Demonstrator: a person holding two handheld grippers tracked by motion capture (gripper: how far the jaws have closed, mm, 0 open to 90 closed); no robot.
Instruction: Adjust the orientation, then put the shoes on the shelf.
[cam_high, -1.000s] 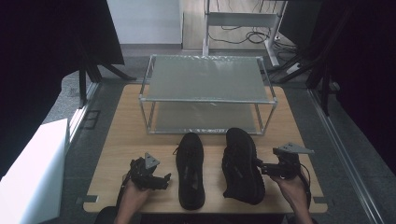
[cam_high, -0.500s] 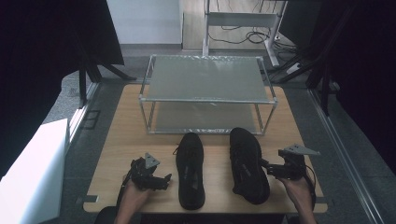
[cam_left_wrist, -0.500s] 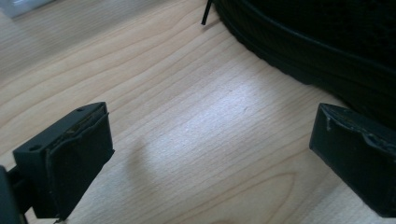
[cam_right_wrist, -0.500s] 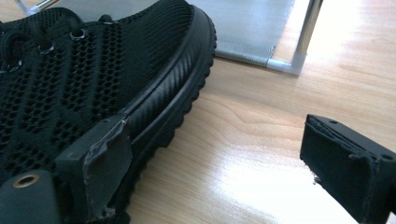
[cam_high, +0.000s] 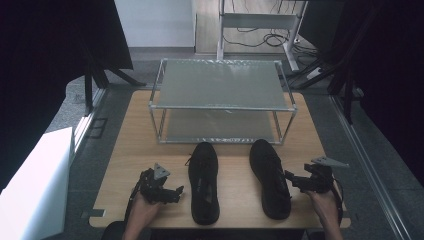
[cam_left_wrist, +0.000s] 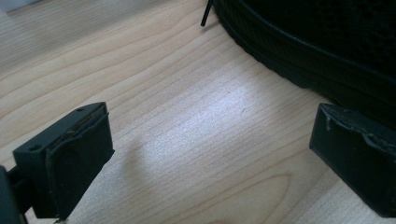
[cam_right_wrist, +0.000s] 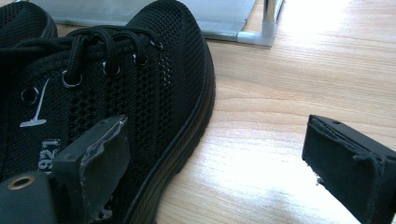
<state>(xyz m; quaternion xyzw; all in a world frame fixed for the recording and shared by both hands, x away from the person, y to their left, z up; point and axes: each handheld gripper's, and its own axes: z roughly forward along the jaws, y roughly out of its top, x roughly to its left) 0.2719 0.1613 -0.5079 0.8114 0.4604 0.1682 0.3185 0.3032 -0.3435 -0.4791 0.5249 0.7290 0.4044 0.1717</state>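
Standing side by side on the wooden table (cam_high: 125, 150), the 2 black shoes point their toes at the metal rack (cam_high: 220, 82) behind them. The left shoe (cam_high: 204, 182) sits upright in the middle of the board; the right shoe (cam_high: 270, 177) stands just beside it, a clear strip of wood between them, its toe close to the rack's front right leg.

Both claws are spread wide and grip nothing. The right gripper (cam_high: 292, 181) sits just off the outer flank of the right shoe; in the right gripper view one jaw overlaps the mesh side by the eyelets while the other hangs over bare wood, so the shoe is not between them. Whether that jaw actually touches the mesh, I cannot tell. The left gripper (cam_high: 175, 192) rests low by the left shoe, and in the left gripper view only bare table lies between its jaws, with the sole's edge running just past the far one.

To my eye the pair is lined up and the step in hand is taking hold of a shoe, probably to load 1 of the rack's 2 shelves. The next move calls for bringing a jaw over the collar or the heel, closing firmly on a stiff edge, not the soft mesh, then lifting level so the toe clears the rack's front rail.
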